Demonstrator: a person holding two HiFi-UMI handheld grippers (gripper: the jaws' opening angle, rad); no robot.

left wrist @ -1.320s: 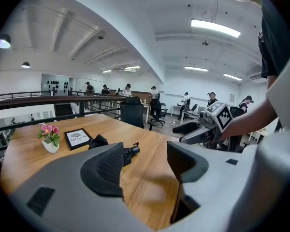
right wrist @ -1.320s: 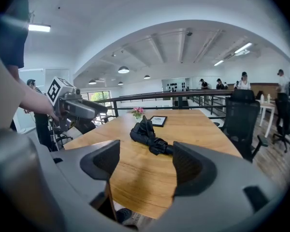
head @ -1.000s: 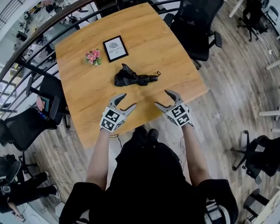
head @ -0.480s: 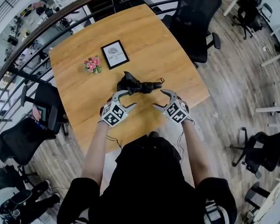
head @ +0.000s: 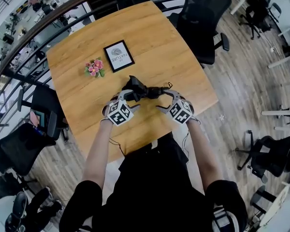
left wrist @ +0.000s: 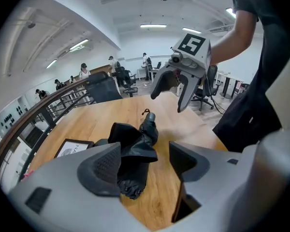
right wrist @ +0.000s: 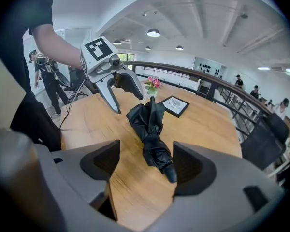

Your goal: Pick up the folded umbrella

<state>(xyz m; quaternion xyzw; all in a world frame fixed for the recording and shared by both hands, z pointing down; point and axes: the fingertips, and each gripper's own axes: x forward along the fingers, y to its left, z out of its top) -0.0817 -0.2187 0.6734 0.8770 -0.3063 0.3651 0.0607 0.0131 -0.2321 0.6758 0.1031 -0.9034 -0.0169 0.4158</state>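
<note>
**Reader:** What lies nearest, and how are the arms posed?

**Legend:** Two bare forearms (head: pixel 99 149) reach forward from a black-clad torso (head: pixel 154 187), which hides part of the near edge of the counter (head: pixel 154 42). Each hand carries a tool angled downward. The left tool (head: pixel 129 99) and the right tool (head: pixel 163 100) close in from either side on the folded umbrella (head: pixel 144 91), with their marker cubes (head: pixel 118 112) facing up.

**Reader:** Is either tool gripping?

**Legend:** No. The left tool's jaws are spread and have just been opening. The umbrella's bunched fabric end lies between them. One pad's edge covers part of the cloth, so contact there cannot be settled, and the other pad stands clear. The right tool's jaws are likewise parted, and the handle end lies between them on the wood, untouched.

**Reader:** Where exactly is the umbrella?

**Legend:** It lies flat on the counter, near the middle, with a small strap loop (left wrist: pixel 145 112) at the handle end. Seen from above, the jaw tips overlap both ends.

**Reader:** Is any writing legible?

**Legend:** Beyond the umbrella, a black-framed picture (head: pixel 118 56) shows the word "NATURE" beside a round whorled design. Its finer print is too small to read. Just left of it sits a small bunch of pink flowers (head: pixel 94 67). The cubes carry black-and-white squares only.

**Reader:** And farther off?

**Legend:** A black office chair (head: pixel 203 18) stands at the counter's far right side, and a curved railing (head: pixel 34 30) runs past its far left. The distant figures in the gripper views are too small to make out.
</note>
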